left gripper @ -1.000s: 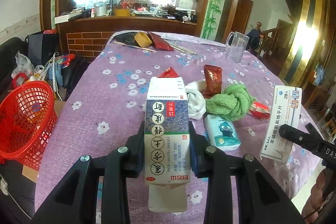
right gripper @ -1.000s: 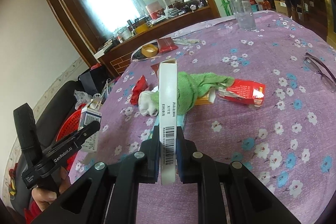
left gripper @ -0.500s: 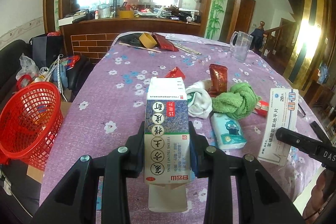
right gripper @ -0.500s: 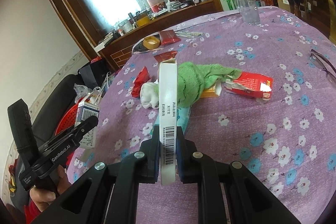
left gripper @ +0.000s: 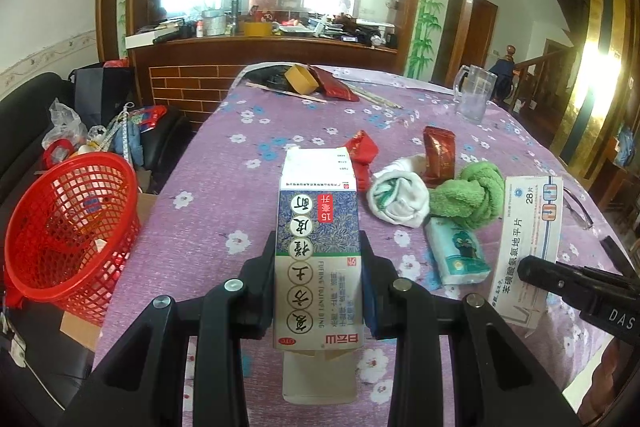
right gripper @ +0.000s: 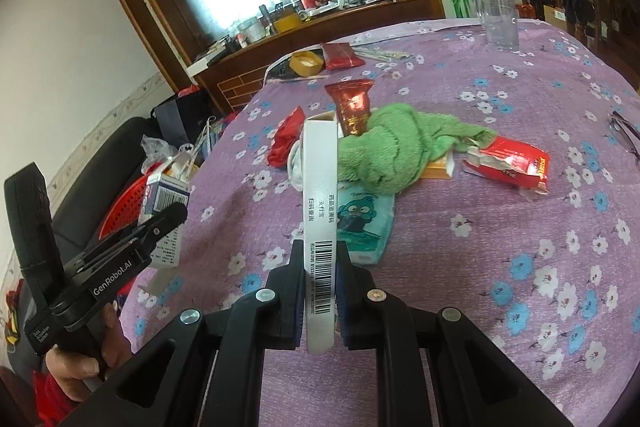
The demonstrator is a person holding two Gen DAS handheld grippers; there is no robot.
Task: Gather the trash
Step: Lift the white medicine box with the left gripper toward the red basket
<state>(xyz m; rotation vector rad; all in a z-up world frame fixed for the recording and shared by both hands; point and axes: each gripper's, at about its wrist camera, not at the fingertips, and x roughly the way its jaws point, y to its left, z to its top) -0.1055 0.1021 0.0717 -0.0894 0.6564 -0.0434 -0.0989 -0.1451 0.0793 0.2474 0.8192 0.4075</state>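
My left gripper (left gripper: 319, 267) is shut on a blue-and-white medicine box (left gripper: 318, 227), held upright over the near left part of the purple flowered table (left gripper: 224, 187). A red mesh basket (left gripper: 68, 227) stands lower left beside the table. My right gripper (right gripper: 320, 267) is shut on a thin white tablet box (right gripper: 320, 195), seen edge-on above the table's near side. That same tablet box (left gripper: 528, 247) shows at the right of the left wrist view. From the right wrist view, the left gripper (right gripper: 160, 223) and its medicine box (right gripper: 164, 195) hang over the basket (right gripper: 124, 203) side.
On the table lie red wrappers (left gripper: 362, 155), a dark red sachet (left gripper: 440, 157), a white cloth (left gripper: 400, 197), a green towel (left gripper: 472, 199), a tissue pack (left gripper: 456, 255) and a torn red box (right gripper: 512, 163). A glass mug (left gripper: 474, 99) and glasses (right gripper: 626, 135) sit farther off.
The right gripper has drifted slightly across the table with its tablet box and rolled a little. The left gripper has hardly moved. Both grips are unchanged.
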